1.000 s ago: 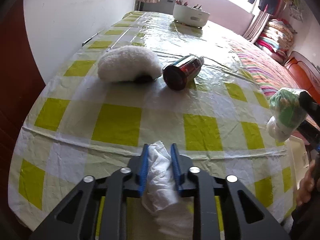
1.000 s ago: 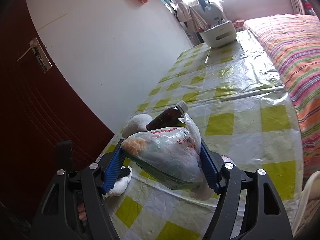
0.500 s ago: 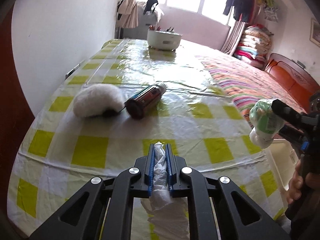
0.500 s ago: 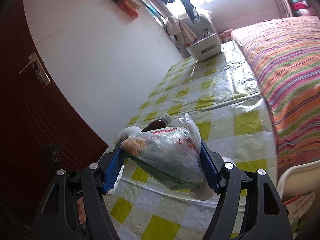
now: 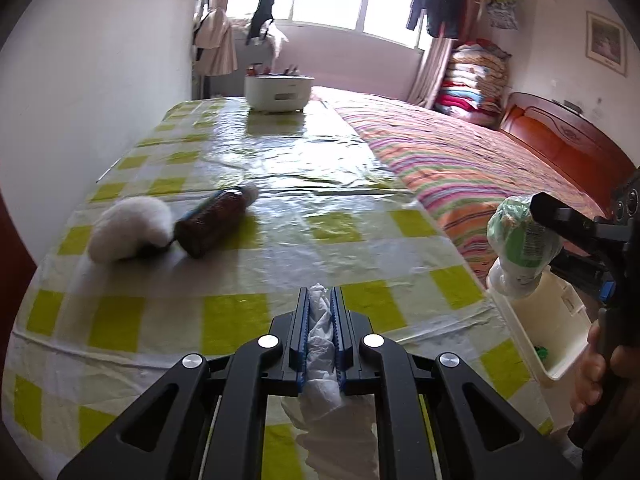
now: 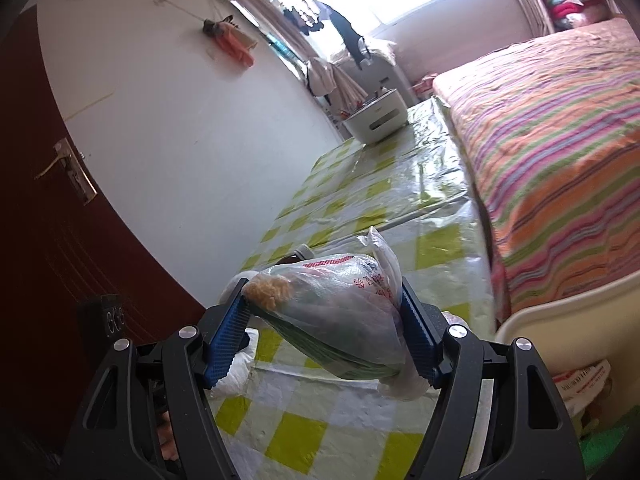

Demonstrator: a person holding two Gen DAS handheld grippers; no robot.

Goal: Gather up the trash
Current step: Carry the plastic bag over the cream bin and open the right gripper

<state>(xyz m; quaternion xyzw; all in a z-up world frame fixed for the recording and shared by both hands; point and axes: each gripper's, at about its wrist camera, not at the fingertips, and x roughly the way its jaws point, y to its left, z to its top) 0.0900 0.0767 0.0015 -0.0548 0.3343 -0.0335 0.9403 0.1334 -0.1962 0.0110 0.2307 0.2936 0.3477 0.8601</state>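
Observation:
My left gripper (image 5: pixel 320 304) is shut on a crumpled white tissue (image 5: pixel 322 336), held above the near edge of the checked table (image 5: pixel 320 236). My right gripper (image 6: pixel 324 312) is shut on a clear plastic bag of trash (image 6: pixel 336 316); that bag also shows in the left wrist view (image 5: pixel 520 240), hanging above a white trash bin (image 5: pixel 548 332) at the table's right corner. A brown bottle (image 5: pixel 212 220) lies on its side on the table beside a white fluffy object (image 5: pixel 128 228).
A white appliance (image 5: pixel 278 92) stands at the table's far end. A striped bed (image 5: pixel 460 160) runs along the table's right side. A white wall and a dark red door (image 6: pixel 60 240) lie to the left.
Both grippers have pulled back and up from the table with their loads. The left jaws have squeezed tighter on the tissue. The bagged trash now hangs over the white bin.

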